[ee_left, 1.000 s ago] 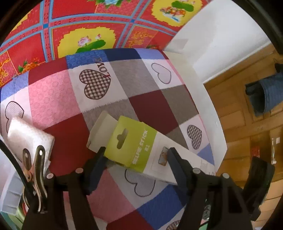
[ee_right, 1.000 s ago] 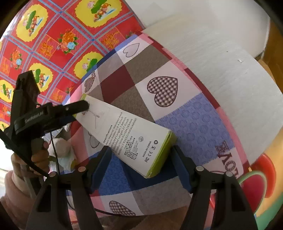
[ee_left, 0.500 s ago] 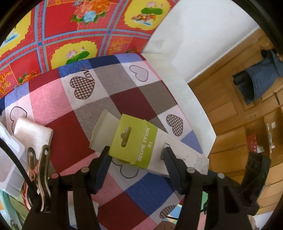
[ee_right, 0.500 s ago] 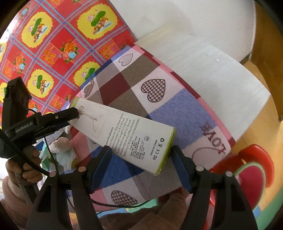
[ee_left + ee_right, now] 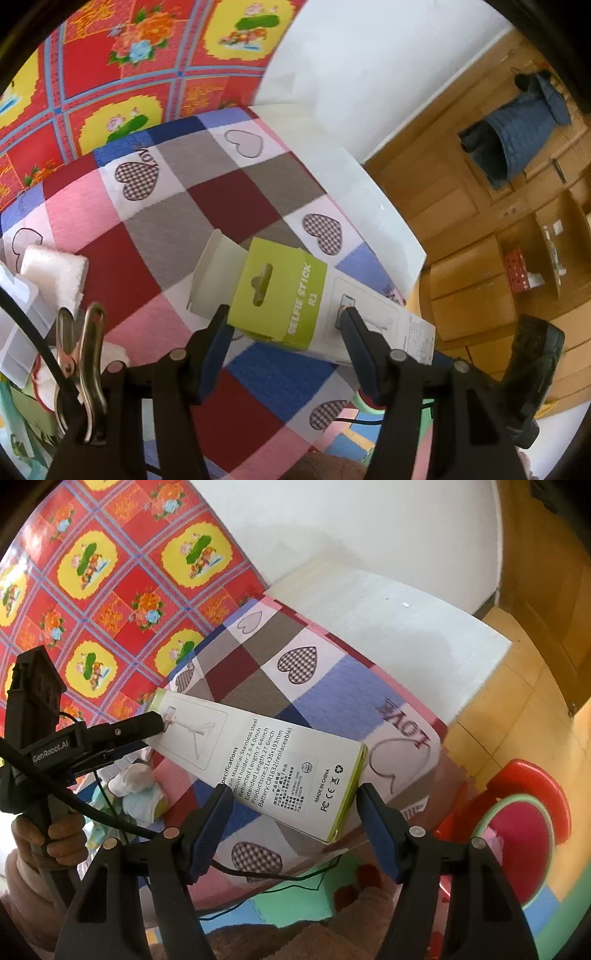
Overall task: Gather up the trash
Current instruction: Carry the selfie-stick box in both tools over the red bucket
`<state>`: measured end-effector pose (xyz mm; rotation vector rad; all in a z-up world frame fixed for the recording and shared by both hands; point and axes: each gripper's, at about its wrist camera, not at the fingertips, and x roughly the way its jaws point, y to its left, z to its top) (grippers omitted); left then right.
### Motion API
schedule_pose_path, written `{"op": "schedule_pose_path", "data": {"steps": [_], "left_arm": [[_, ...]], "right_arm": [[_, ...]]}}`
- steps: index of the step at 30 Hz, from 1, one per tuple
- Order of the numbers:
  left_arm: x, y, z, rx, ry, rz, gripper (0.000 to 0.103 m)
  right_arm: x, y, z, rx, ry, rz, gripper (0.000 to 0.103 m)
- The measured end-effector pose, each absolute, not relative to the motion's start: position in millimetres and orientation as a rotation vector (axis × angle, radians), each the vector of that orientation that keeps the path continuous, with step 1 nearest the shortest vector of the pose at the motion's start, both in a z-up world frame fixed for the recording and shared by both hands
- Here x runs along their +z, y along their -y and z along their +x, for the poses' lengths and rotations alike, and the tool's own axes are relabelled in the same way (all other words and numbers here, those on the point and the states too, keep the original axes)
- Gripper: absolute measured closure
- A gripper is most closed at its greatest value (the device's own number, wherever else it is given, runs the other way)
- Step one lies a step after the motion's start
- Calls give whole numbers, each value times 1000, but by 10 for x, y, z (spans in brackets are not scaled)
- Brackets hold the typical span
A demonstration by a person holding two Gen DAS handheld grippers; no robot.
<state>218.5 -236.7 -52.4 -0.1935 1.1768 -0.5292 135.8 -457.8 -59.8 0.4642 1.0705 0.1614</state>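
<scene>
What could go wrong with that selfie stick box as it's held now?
1. The selfie stick box is held off the patchwork cloth by the left gripper alone, pinched near its green end; the long free end may sag or pivot out.
2. The right gripper is open around the far end without clamping, so it gives no backup.
3. The open top flap could snag when the box is dropped in a bin.

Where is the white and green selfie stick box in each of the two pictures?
Left wrist view: the white and green cardboard selfie stick box sits low in the middle, its green end with the open flap between the left gripper fingers.
Right wrist view: the box lies across the middle, its far end pinched by the left gripper.
Shared landmark: the patchwork heart-print cloth underneath.
</scene>
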Motion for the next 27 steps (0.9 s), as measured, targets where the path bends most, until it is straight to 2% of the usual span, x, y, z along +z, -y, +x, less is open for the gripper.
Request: {"op": "schedule_pose_path", "data": {"steps": [11, 27], "left_arm": [[-478, 2724, 1934, -642, -1180, -139, 41], [-553, 3719, 1489, -830, -1221, -10, 42]], "right_arm": [[-554, 4829, 864, 59, -1013, 525, 32], [-616, 5528, 12, -123, -963, 641, 32]]}}
